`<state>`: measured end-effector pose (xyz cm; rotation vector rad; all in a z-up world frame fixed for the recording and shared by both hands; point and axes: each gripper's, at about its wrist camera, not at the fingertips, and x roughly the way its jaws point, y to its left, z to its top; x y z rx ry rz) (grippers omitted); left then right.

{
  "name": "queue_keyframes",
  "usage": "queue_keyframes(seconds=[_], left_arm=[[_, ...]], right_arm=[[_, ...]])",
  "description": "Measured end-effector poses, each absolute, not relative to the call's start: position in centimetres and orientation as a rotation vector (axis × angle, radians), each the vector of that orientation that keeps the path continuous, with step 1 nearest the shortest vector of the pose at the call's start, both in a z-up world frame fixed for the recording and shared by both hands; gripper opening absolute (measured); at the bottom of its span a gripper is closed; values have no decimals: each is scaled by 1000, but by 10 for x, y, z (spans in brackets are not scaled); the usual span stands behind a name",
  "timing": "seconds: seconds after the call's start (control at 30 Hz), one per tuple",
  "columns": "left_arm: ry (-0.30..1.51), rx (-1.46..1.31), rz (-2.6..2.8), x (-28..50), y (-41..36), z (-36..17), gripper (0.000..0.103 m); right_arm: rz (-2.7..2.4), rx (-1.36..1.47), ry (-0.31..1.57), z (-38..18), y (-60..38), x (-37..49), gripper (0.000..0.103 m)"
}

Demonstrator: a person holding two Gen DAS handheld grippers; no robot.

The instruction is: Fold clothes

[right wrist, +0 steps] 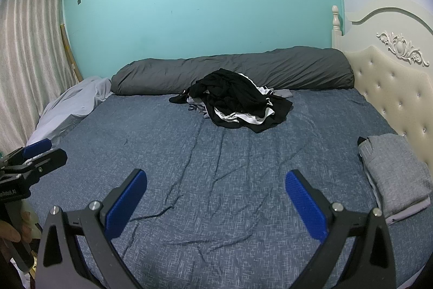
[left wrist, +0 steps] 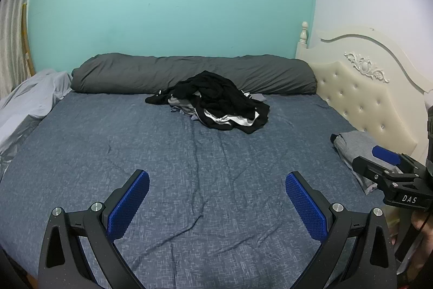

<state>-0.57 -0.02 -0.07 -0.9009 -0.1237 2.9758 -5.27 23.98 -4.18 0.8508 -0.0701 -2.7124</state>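
From the left wrist camera, the left gripper (left wrist: 217,203) hangs over the bed with its blue-padded jaws spread wide and nothing between them, tipped down at the blue-grey patterned bedsheet (left wrist: 108,153), which looks like a ready stance before reaching out. The tangled heap of black, white and grey clothes (left wrist: 213,106) sits well away, by the long dark grey rolled duvet (left wrist: 189,72) against the turquoise wall (left wrist: 162,4). From the right wrist camera, the right gripper (right wrist: 216,203) is likewise wide open and empty above bare, creased sheet, with a neatly folded grey garment stack (right wrist: 392,175) near the cream tufted headboard (right wrist: 392,88), probably parked there to keep the middle free for folding; pale striped curtains (right wrist: 27,45) hang at the far left
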Motion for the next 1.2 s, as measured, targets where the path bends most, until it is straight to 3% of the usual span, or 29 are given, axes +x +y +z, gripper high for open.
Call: queue_keyframes(seconds=[1.2], left_arm=[[-126,-909,2965,-12,3,-1,102]], right_arm=[[-2719,863,-77,-44,240,-55,103]])
